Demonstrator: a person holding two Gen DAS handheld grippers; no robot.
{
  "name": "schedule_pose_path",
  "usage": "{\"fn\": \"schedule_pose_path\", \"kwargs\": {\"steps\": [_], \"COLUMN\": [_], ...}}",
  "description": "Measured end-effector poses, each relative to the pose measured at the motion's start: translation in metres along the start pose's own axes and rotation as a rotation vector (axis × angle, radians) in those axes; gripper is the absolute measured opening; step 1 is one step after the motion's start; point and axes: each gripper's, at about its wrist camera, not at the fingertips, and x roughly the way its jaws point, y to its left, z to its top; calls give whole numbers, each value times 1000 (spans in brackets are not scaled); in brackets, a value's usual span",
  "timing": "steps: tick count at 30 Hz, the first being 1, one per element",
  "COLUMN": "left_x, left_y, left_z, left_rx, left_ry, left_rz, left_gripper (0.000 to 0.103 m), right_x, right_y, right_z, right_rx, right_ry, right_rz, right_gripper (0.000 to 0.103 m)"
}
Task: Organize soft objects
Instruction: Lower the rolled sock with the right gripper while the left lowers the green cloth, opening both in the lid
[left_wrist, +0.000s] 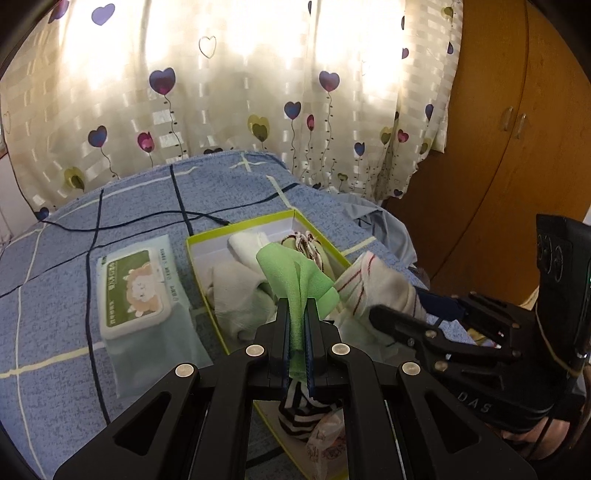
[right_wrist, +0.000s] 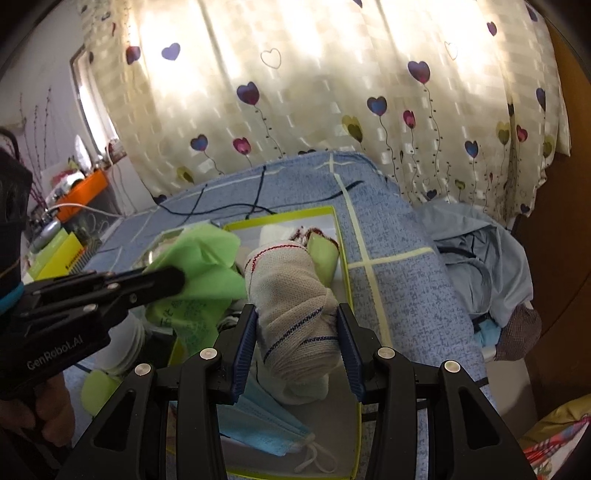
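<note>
My left gripper (left_wrist: 298, 306) is shut on a green cloth (left_wrist: 295, 273) and holds it over the green-rimmed box (left_wrist: 192, 243). In the right wrist view the green cloth (right_wrist: 199, 258) hangs from the left gripper (right_wrist: 177, 277) at the left. My right gripper (right_wrist: 297, 317) is shut on a rolled white sock with red and blue stripes (right_wrist: 291, 314), held above the box (right_wrist: 347, 266). The sock also shows in the left wrist view (left_wrist: 369, 280) at the right gripper's tips. The box holds white cloths (left_wrist: 236, 288), a striped item (left_wrist: 299, 410) and a blue face mask (right_wrist: 266, 424).
A wet-wipes pack (left_wrist: 136, 291) lies left of the box on the blue checked bedspread (left_wrist: 55, 295). A black cable (left_wrist: 147, 218) runs across the bed. Light blue clothing (right_wrist: 480, 258) is heaped at the right. A wooden wardrobe (left_wrist: 498, 147) stands far right, curtains behind.
</note>
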Motion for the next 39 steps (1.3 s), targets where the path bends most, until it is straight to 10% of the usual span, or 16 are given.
{"fn": "schedule_pose_path", "kwargs": {"steps": [11, 18, 39], "left_x": [12, -2, -43], "left_y": [-2, 0, 18], "left_z": [-3, -4, -18], "left_rx": [9, -7, -56], "left_ry": [72, 36, -26], "left_rz": [-35, -63, -64], "left_gripper": [16, 44, 44], "right_x": [4, -8, -12], "right_y": [-6, -1, 31], "right_z": [-3, 0, -7], "right_rx": [28, 7, -120], "right_ry": [13, -13, 16], "right_rz": [17, 23, 45], "right_gripper": [44, 43, 60]}}
